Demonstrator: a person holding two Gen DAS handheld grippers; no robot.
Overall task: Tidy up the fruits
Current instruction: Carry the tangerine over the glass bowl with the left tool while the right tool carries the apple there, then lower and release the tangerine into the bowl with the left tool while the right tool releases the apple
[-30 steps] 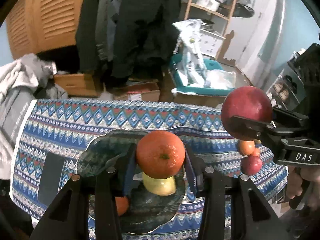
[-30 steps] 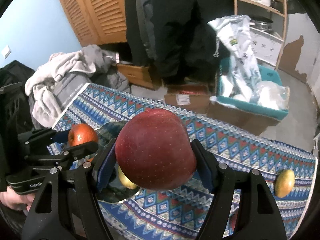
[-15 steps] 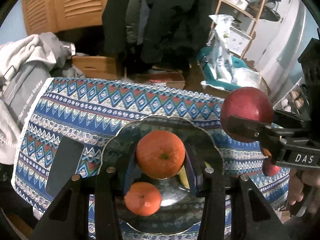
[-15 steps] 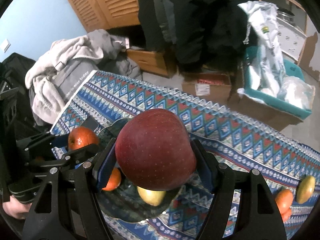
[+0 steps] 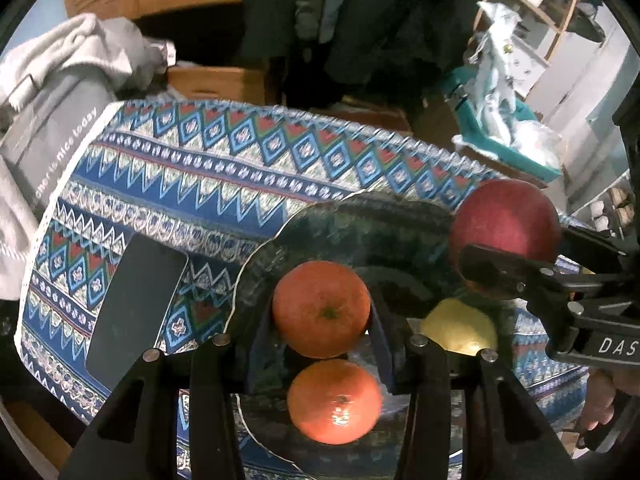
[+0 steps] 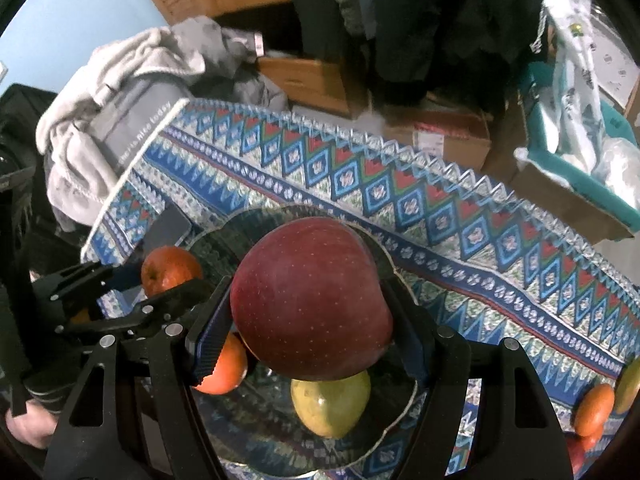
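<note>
1. Two fruits were in the air over the dark glass plate (image 5: 360,220), where a second earlier both tongs had looked mostly at patterned cloth, with the plate low in each frame.
2. The left tongs (image 5: 322,316) were closed on an orange (image 5: 322,314), pinched at frame centre between both fingers. Since half a second before, the plate had slid right and filled more of the left view, so that hand had moved in over it.
3. The right tongs (image 6: 312,300) were clamped around a red apple (image 6: 310,298). In the right view the plate rim (image 6: 404,412) had come to ring the apple, whereas a second ago only a sliver showed at lower left.
4. Already resting in the plate were a second orange (image 5: 334,402) at bottom centre and a yellow-green pear-like fruit (image 6: 330,406) just right of it.
5. Loose fruit remained on the counter cloth (image 6: 440,216): another orange (image 6: 594,410) and a yellowish fruit (image 6: 630,380) at the right view's lower right edge.
6. A dark phone (image 5: 134,304) lay flat at left, just beside the plate.
7. Judging from this, both loads were positioned for release onto the plate; neither touched it yet, and the crowded near side meant a dropped apple could knock the pear.
</note>
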